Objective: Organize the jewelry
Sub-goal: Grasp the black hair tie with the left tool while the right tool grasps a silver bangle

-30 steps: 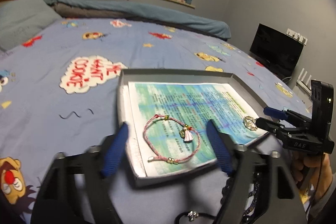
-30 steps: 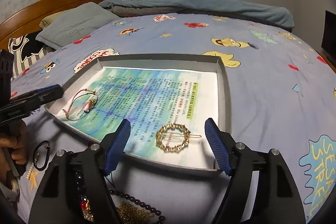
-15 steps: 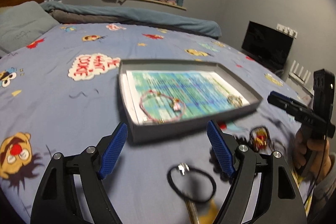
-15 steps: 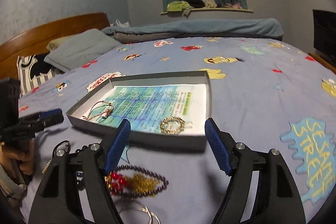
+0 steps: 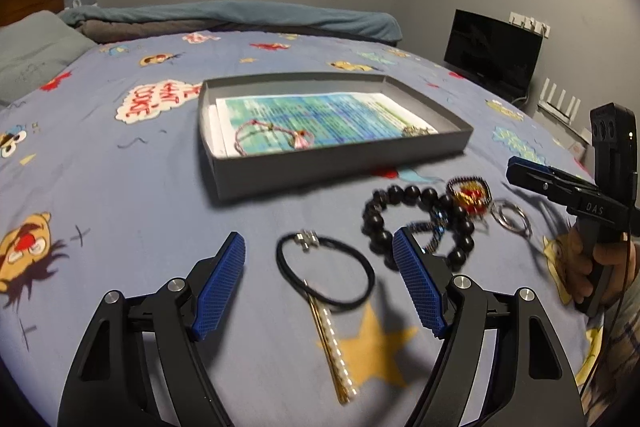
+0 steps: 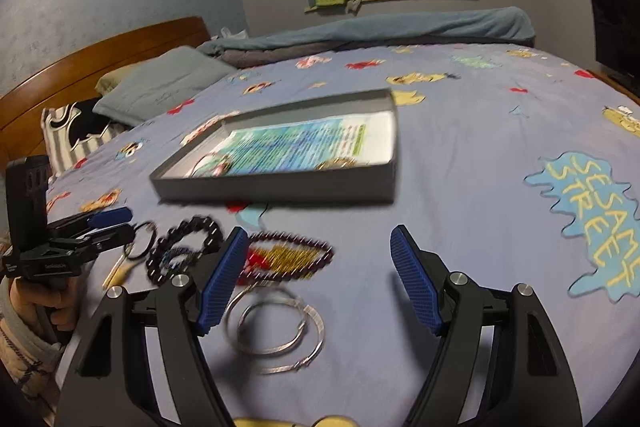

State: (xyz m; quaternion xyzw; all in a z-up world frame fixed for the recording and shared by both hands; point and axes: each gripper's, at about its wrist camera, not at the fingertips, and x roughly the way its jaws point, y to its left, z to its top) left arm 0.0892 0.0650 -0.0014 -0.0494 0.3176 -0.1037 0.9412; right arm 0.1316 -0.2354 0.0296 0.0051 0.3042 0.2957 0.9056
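My left claw [image 5: 320, 287] hangs spread wide and empty above the bed [image 5: 120, 211], a black cord bracelet [image 5: 326, 273] and a gold hair clip [image 5: 334, 351] lying between its fingers. My right claw [image 6: 316, 279] is spread and empty too; silver hoops [image 6: 276, 331] rest just by its left finger. Dark bead bracelets [image 5: 416, 223] and a red-and-gold charm [image 5: 468, 195] sit near the grey tray [image 5: 344, 167], which holds a pink cord bracelet [image 5: 272, 137] and a gold piece [image 5: 418, 130] on printed paper.
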